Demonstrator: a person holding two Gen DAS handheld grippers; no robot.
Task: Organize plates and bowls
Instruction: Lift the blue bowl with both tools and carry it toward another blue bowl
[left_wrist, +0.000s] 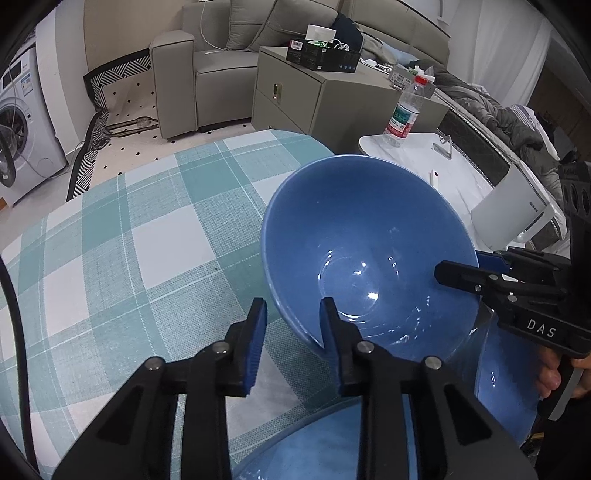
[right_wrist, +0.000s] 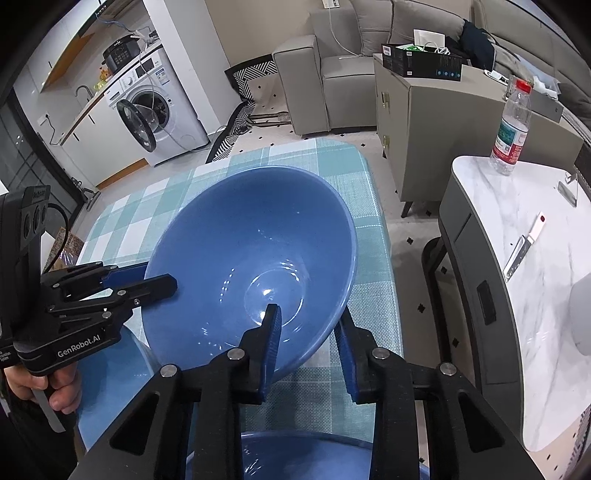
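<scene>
A large blue bowl (left_wrist: 365, 243) is tilted above the checked tablecloth; it also shows in the right wrist view (right_wrist: 251, 258). My left gripper (left_wrist: 295, 321) straddles the bowl's near rim, jaws apart, with a gap at the outer finger. It appears from the side in the right wrist view (right_wrist: 155, 282). My right gripper (right_wrist: 310, 339) has one finger inside and one outside the bowl's wall, with the jaws close on it. It appears at the right in the left wrist view (left_wrist: 458, 269). Other blue dishes lie below: one (left_wrist: 325, 443) under my left gripper, another (right_wrist: 295, 458) under my right.
The table with a teal and white checked cloth (left_wrist: 129, 258) stretches ahead. A white marble side table (right_wrist: 535, 258) holds a water bottle (right_wrist: 511, 129) and a knife (right_wrist: 524, 247). A grey cabinet (right_wrist: 417, 122), a sofa and a washing machine (right_wrist: 155, 114) stand beyond.
</scene>
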